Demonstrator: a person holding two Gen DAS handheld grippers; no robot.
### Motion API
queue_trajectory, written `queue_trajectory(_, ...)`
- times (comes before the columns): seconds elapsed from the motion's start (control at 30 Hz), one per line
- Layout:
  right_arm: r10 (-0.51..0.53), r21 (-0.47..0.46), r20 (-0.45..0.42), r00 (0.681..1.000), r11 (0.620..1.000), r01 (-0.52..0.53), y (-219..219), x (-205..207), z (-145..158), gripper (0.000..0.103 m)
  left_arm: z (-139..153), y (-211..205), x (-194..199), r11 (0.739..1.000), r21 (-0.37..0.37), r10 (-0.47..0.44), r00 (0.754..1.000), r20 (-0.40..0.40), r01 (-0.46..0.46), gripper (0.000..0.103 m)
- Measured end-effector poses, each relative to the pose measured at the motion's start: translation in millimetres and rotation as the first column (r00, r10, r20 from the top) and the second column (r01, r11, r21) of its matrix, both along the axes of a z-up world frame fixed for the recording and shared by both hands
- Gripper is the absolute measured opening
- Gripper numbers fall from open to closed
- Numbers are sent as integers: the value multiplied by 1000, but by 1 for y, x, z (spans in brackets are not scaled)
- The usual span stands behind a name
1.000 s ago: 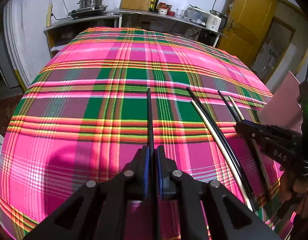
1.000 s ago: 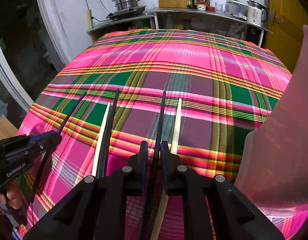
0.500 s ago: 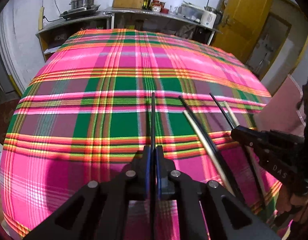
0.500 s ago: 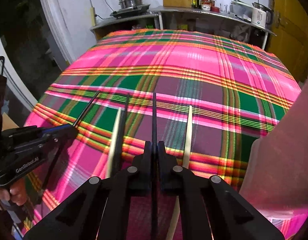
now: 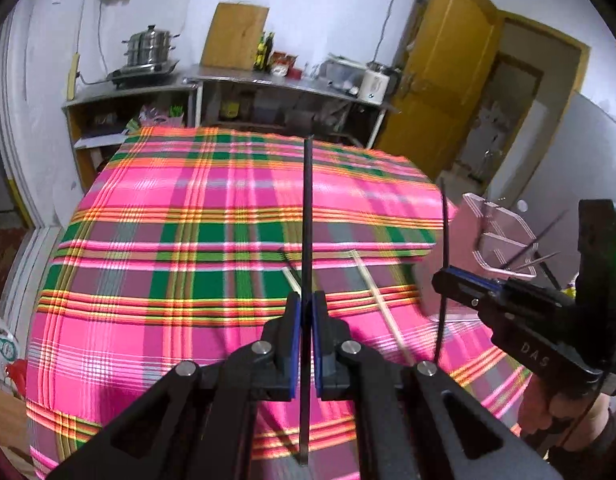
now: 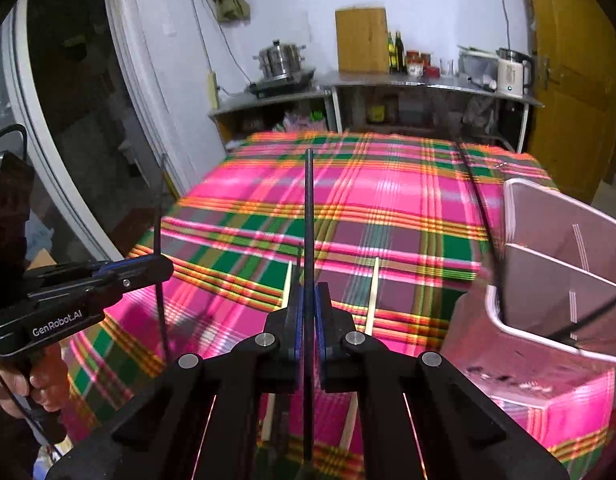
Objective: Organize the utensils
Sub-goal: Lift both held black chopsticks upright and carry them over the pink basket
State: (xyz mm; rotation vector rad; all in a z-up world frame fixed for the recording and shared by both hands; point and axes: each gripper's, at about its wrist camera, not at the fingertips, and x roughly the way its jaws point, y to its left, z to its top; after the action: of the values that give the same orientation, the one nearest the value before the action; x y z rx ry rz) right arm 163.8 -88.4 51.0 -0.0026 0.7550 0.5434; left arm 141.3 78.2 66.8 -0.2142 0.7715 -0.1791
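My left gripper (image 5: 302, 312) is shut on a black chopstick (image 5: 307, 208), lifted above the plaid table. My right gripper (image 6: 308, 304) is shut on another black chopstick (image 6: 309, 216), also lifted. In the left wrist view the right gripper (image 5: 447, 278) shows at the right with its chopstick (image 5: 443, 248) upright. In the right wrist view the left gripper (image 6: 164, 268) shows at the left with its chopstick (image 6: 159, 240). Two pale chopsticks (image 6: 373, 284) and a black one (image 5: 286, 258) lie on the cloth. A clear divided holder (image 6: 555, 276) stands at the right with black chopsticks inside.
The table has a pink and green plaid cloth (image 5: 180, 248). The holder also shows in the left wrist view (image 5: 503, 240). A metal counter (image 6: 387, 84) with a steamer pot, bottles and a kettle runs along the back wall. A yellow door (image 5: 439, 92) is at the right.
Both grippers have lifted off the cloth, each with a black chopstick, and tilted up. The holder has come into view at the right.
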Motion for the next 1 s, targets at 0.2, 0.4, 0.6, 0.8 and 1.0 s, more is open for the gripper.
queue_trajectory(0.2,-38,51,46,998,998,35,-25,-25,23,5,24,-18,-10,999,-12,-42,998,37,43,6)
queue_trajectory(0.4,-91,92,73,993,992,84,-51,-34,38,5,40,-42,-12,995,-33,-97,994,54,99,6)
queue_trajectory(0.6,-155,116,90,984,983,144,-82,-43,51,5,48,-68,-7,985,-49,-162,985,49,165,6)
queue_trajectory(0.8,-219,145,106,970,968,203,-111,-46,65,5,61,-98,5,972,-73,-219,974,54,223,6)
queue_trajectory(1.0,-270,177,161,949,954,242,-132,-43,92,5,88,-118,16,962,-95,-248,963,102,257,6)
